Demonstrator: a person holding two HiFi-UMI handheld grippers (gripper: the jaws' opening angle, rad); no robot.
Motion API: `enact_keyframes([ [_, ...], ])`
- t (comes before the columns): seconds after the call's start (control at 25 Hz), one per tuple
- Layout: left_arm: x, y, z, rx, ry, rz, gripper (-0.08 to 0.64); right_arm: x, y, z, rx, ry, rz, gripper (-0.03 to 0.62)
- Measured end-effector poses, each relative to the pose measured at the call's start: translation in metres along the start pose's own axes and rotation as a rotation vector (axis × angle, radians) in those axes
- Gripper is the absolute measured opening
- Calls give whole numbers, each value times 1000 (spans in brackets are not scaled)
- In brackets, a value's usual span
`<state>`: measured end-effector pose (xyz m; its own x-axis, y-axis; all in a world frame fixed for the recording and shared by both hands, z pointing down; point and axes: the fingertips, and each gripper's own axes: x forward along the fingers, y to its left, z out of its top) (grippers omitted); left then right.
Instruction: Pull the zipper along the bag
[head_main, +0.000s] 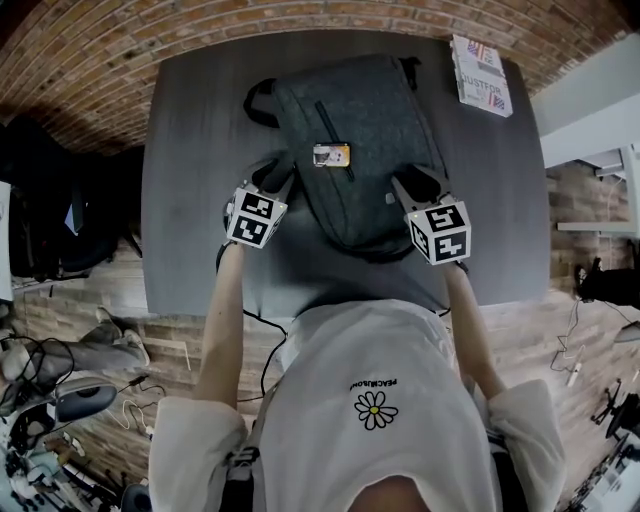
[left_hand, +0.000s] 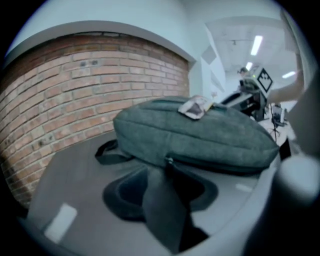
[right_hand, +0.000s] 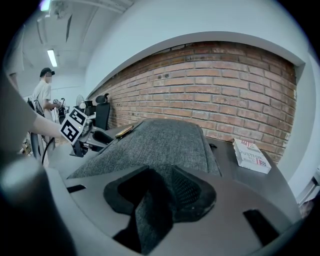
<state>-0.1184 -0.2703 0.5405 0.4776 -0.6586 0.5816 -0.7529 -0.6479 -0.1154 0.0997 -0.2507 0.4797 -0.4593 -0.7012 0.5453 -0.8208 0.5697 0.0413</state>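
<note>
The grey bag (head_main: 365, 120) lies flat on the table (head_main: 195, 200). The left gripper (left_hand: 165, 187) has its jaws wide apart, and the zipper pull (left_hand: 170, 161) sits just past their tips, not pinched. The right gripper (right_hand: 157, 192) squeezes the bag's cloth between its jaws. What is inside the bag is hidden.

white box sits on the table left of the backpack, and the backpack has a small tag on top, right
Not quite: the white box sits to the right of the backpack, by the far right corner of the table, as the head view shows. The backpack does have a small tag on top.
</note>
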Motion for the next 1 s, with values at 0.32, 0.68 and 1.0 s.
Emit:
enact_keyframes([
  [0.32,8,-10,-10,127,38,54,153,-3,-1,-1,-3,1,-17,141],
  [0.68,18,-1,-11,167,35,197,149,2,0,-1,-3,2,-24,140],
  [1.0,19,-10,-9,217,15,210,35,-2,2,-1,-3,-6,-35,138],
])
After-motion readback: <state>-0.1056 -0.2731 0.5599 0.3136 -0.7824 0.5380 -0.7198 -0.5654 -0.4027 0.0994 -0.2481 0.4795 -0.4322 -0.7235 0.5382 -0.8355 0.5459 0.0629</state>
